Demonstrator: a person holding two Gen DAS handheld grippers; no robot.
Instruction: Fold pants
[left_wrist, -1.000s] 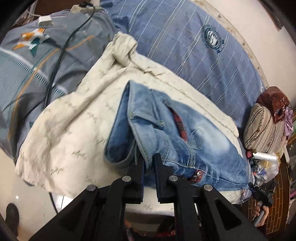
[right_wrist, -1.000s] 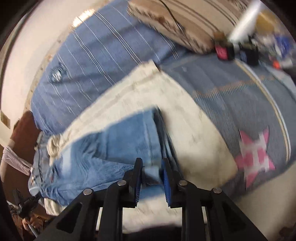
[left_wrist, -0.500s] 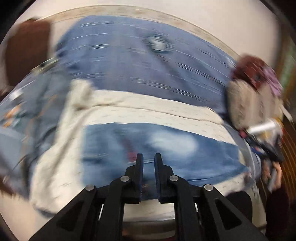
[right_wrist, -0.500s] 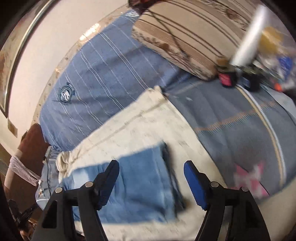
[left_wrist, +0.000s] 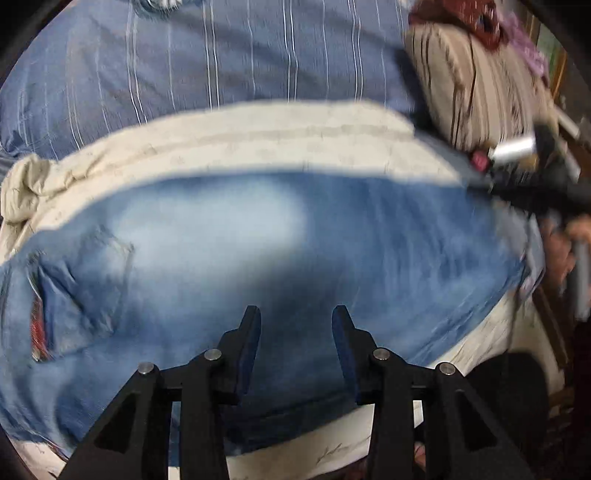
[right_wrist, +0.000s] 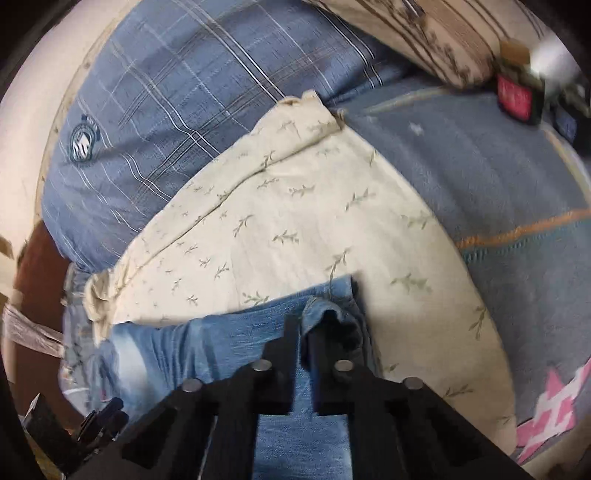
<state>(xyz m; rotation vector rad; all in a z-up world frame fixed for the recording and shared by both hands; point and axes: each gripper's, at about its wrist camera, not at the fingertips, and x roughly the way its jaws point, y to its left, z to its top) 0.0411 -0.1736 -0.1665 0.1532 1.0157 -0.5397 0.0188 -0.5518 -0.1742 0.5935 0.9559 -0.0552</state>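
Jeans (left_wrist: 258, 258) lie spread across a cream cloth (right_wrist: 295, 206) on the bed, faded pale at the middle, with a back pocket (left_wrist: 85, 280) toward the left of the left wrist view. The left gripper (left_wrist: 295, 332) hangs low over the denim with its jaws parted about a third of the way; nothing sits between them, and whether the tips touch the fabric cannot be told (the view is blurred). The right gripper (right_wrist: 304, 328) is nearly closed, its jaws pinching a bunched edge of the jeans, which puckers up just past the tips by the cloth's near side. In the left view the right gripper's dark body crosses the far right edge, with a hand (left_wrist: 565, 254) below it, smeared by motion. Beyond the jeans the cloth runs back to a blue striped pillow (right_wrist: 166, 107) bearing a round crest. To the right lies a grey-blue blanket (right_wrist: 498, 192) with an orange line and a pink patch. Farthest off, a brown-striped cushion (left_wrist: 476, 88) rests beside small items too blurred to name.
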